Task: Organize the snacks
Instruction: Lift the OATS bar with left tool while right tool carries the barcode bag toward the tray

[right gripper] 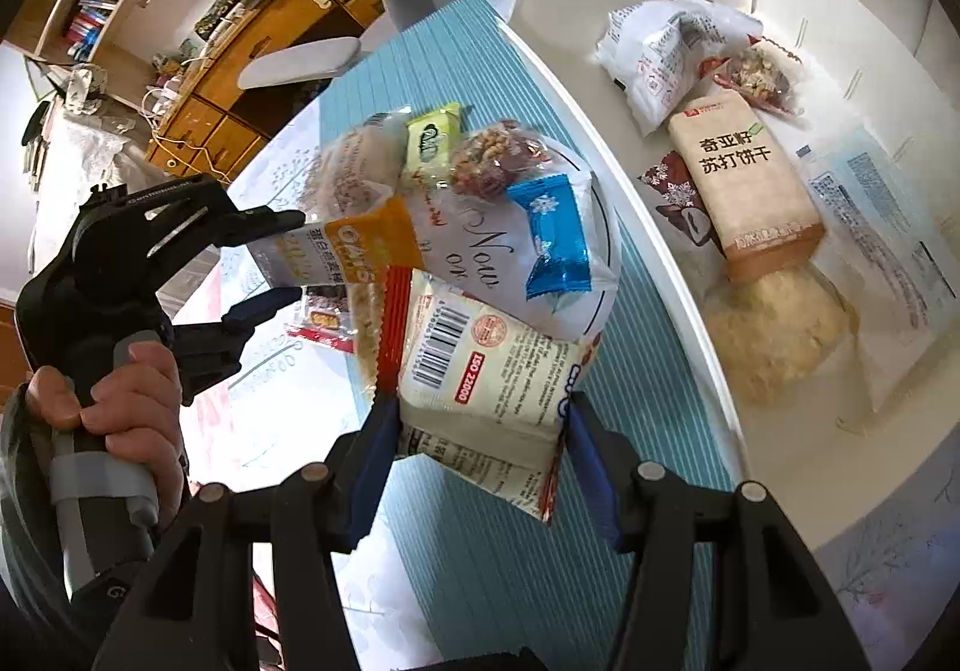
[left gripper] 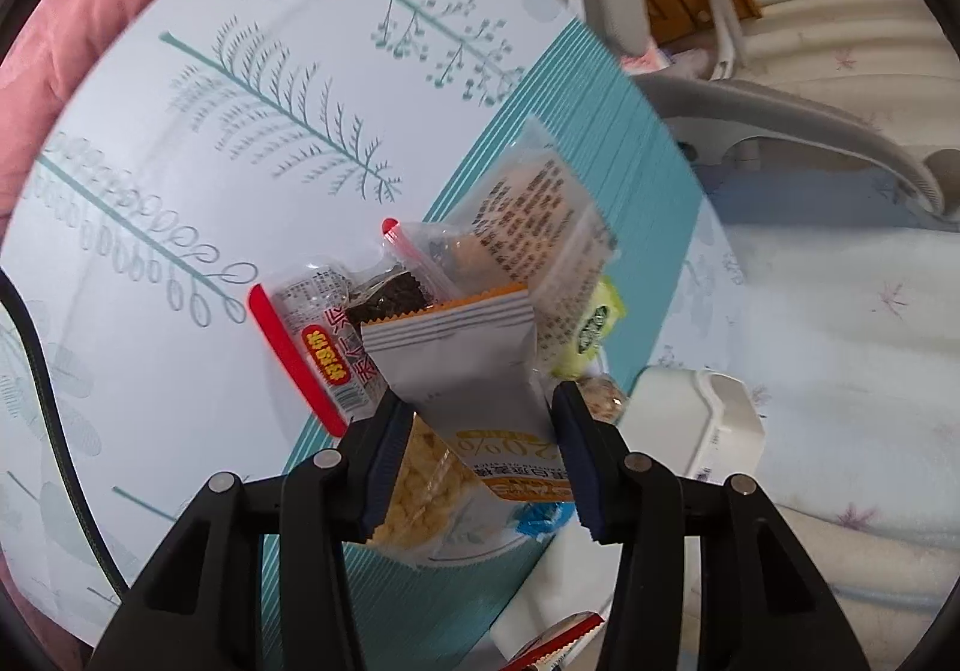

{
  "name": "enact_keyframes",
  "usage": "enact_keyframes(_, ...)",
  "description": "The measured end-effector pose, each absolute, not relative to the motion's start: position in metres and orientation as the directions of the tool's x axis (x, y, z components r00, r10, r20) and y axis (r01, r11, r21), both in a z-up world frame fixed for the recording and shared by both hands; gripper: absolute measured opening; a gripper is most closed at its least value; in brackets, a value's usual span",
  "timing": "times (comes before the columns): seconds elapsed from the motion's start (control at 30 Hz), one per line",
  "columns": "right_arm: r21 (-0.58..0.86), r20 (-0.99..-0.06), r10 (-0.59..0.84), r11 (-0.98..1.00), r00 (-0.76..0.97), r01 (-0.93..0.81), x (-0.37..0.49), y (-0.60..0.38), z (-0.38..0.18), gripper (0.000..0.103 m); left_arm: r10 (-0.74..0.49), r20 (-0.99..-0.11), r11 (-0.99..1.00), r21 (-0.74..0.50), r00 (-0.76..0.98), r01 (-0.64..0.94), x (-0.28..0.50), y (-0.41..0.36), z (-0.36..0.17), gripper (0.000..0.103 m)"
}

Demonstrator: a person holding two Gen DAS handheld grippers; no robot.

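My left gripper (left gripper: 477,440) is shut on a grey and orange oat bar packet (left gripper: 474,371), held over a pile of snacks on a white plate (left gripper: 480,542). The same packet (right gripper: 354,251) and the left gripper (right gripper: 294,257) show in the right wrist view. My right gripper (right gripper: 480,431) is shut on a cream cracker packet with a barcode (right gripper: 486,377), lifted over the plate's near side. A blue candy (right gripper: 555,236), a green packet (right gripper: 432,134) and a nut packet (right gripper: 498,158) lie on the plate (right gripper: 603,227). A white bin (right gripper: 690,263) at the right holds several snacks.
The plate stands on a teal striped mat (right gripper: 510,551) over a leaf-print tablecloth (left gripper: 180,191). A pink cushion (left gripper: 90,11) lies at the far left. A grey chair (left gripper: 810,119) stands beyond the table edge. The white bin's corner (left gripper: 714,425) is close to the right.
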State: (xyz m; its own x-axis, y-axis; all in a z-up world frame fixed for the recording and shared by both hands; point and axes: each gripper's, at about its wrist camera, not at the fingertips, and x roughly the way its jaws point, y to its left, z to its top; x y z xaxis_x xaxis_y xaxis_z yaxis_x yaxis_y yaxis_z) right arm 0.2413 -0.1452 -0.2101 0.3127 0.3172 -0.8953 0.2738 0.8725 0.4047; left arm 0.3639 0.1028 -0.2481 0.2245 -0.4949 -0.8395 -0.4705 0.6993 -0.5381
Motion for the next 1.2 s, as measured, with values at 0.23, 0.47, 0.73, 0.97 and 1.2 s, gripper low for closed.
enact_keyframes(0.23,0.415,-0.873,0.31,0.878,0.378,0.239,0.217,-0.138,-0.185,0.056,-0.489,-0.833,0.726,-0.553,0.26,-0.408,0.336,0.105,-0.209,0.047)
enact_keyframes(0.47,0.421,-0.839,0.294,0.884,0.458,0.204,0.192,-0.141,-0.153,0.056,-0.477,-0.828,0.764,-0.556,0.295,-0.326,0.287,0.108,-0.159,0.047)
enact_keyframes(0.73,0.365,-0.825,0.242,0.918,0.511,0.156,0.159,-0.147,-0.127,0.056,-0.463,-0.833,0.827,-0.53,0.304,-0.19,0.241,0.085,-0.113,0.047)
enact_keyframes(0.97,0.298,-0.821,0.187,0.946,0.54,0.126,0.136,-0.174,-0.115,0.056,-0.465,-0.833,0.858,-0.508,0.301,-0.081,0.214,0.046,-0.089,0.047)
enact_keyframes(1.2,0.247,-0.802,0.16,0.966,0.575,0.076,0.125,-0.219,-0.106,0.056,-0.473,-0.824,0.862,-0.506,0.312,-0.028,0.198,-0.002,-0.075,0.047)
